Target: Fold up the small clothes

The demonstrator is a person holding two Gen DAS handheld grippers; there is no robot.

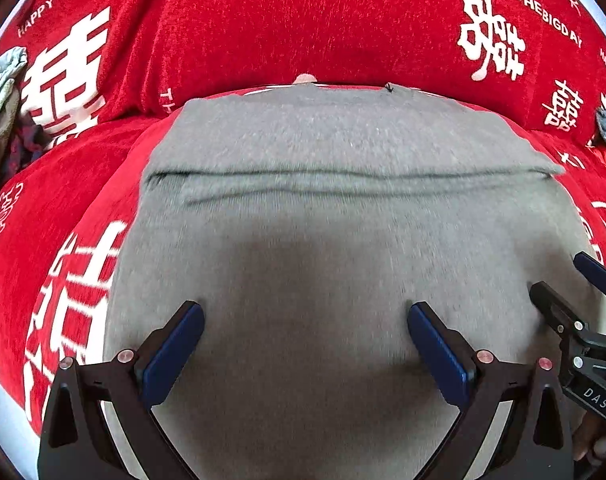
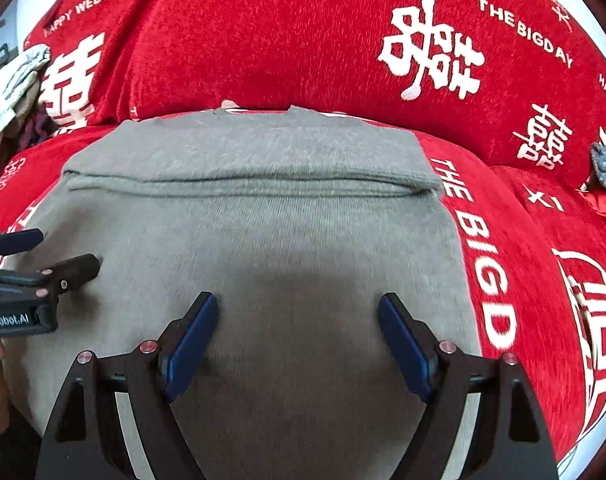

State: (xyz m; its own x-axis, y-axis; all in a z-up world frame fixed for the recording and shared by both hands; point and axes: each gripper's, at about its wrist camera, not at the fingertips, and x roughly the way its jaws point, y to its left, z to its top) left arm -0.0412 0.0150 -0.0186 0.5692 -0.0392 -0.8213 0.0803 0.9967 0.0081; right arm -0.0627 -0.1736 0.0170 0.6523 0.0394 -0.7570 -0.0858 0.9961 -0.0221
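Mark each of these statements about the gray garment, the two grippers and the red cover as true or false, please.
1. The gray garment lies spread on a red cover with white print. True.
2. The left gripper is shut on the garment. False: its fingers stand wide apart above the cloth and hold nothing.
3. A fold line runs across the garment, beyond both grippers. True.
4. The right gripper carries a blue sock. False: it is open and empty.
5. The cover is plain, without any writing. False: it shows "HAPPY WEDDING" and "THE BIG DAY".
6. Other cloth items lie at the far left edge. True.
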